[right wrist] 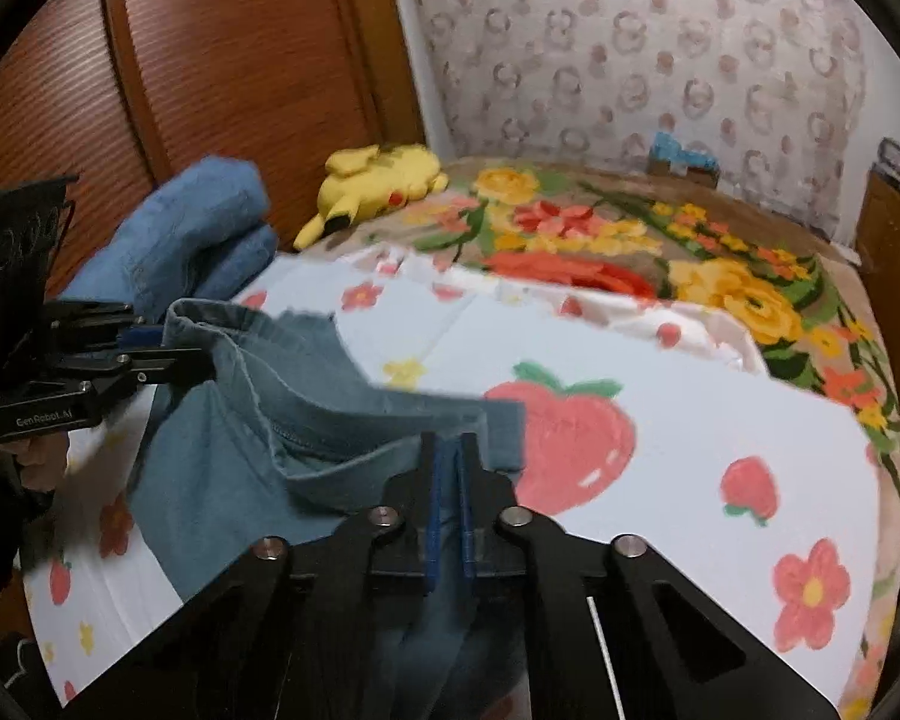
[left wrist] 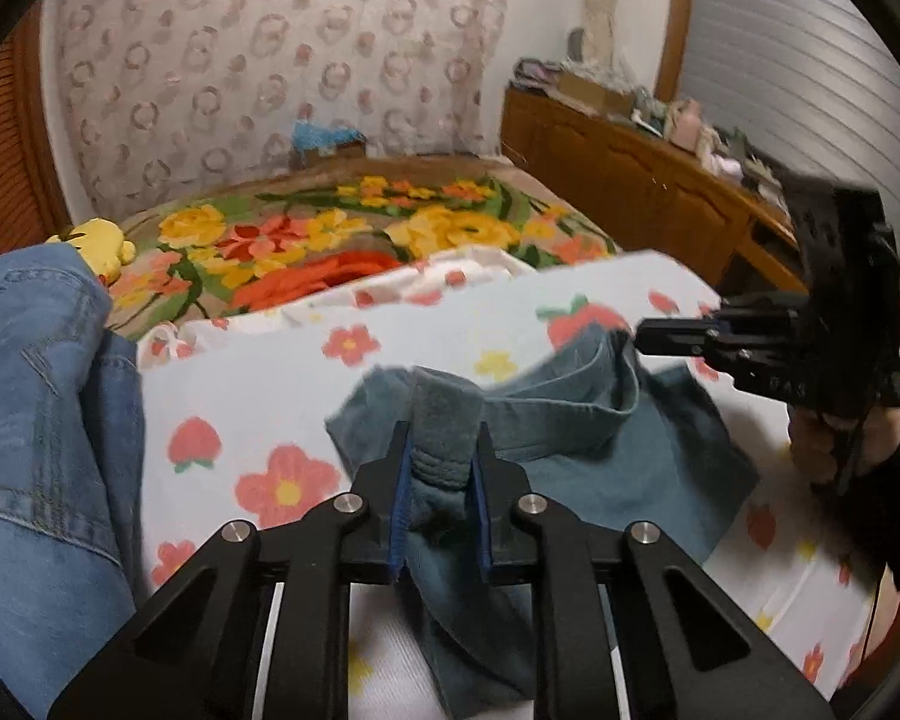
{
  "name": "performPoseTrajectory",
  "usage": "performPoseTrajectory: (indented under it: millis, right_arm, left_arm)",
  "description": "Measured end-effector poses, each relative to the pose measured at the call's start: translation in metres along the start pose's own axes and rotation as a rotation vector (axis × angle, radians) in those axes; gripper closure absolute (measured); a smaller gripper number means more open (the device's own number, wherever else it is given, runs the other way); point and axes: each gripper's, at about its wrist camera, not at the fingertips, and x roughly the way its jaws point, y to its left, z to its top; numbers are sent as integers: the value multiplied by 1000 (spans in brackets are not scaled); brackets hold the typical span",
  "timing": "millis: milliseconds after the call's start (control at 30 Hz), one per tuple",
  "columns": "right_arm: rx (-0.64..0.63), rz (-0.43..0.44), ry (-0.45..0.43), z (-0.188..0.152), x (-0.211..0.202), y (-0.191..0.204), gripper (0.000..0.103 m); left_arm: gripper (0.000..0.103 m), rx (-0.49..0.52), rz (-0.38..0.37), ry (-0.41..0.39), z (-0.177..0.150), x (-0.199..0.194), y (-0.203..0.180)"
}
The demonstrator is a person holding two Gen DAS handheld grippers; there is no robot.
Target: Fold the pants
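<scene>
A pair of grey-blue pants [left wrist: 570,450] lies on a white sheet printed with strawberries and flowers [left wrist: 258,396]. My left gripper [left wrist: 441,450] is shut on a bunched fold of the pants' top edge, and the cloth fills the gap between its blue pads. In the right wrist view my right gripper [right wrist: 449,450] is shut on the other end of the waistband, with the pants [right wrist: 222,480] stretched between the two grippers. The left gripper [right wrist: 207,366] shows at the left edge there. The right gripper [left wrist: 636,339], held by a hand, shows at the right of the left wrist view.
Folded blue jeans [left wrist: 30,390] [right wrist: 192,234] are stacked at the bed's left side beside a yellow plush toy [right wrist: 384,180]. A floral blanket [left wrist: 330,240] covers the far half of the bed. A cluttered wooden dresser [left wrist: 630,180] stands to the right, and a wooden wardrobe [right wrist: 210,60] to the left.
</scene>
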Motion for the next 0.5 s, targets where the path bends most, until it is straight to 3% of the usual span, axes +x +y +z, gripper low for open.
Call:
performPoseTrajectory:
  millis: [167, 267, 333, 367, 433, 500]
  right_arm:
    - [42, -115, -31, -1, -4, -9, 103]
    - [72, -97, -8, -6, -5, -13, 103]
    - [63, -81, -1, -9, -7, -7, 102]
    - [59, -71, 8, -12, -9, -4, 100]
    - [43, -74, 25, -10, -11, 5, 87]
    - [37, -57, 34, -14, -15, 10, 80]
  left_arm:
    - [86, -19, 54, 7, 7, 12, 4]
    - [84, -31, 67, 36, 4, 20, 6]
    - [78, -25, 76, 45, 2, 20, 4]
    - [70, -23, 78, 46, 0, 19, 3]
    - [55, -24, 76, 44, -1, 17, 3]
    - [52, -23, 60, 38, -6, 13, 0]
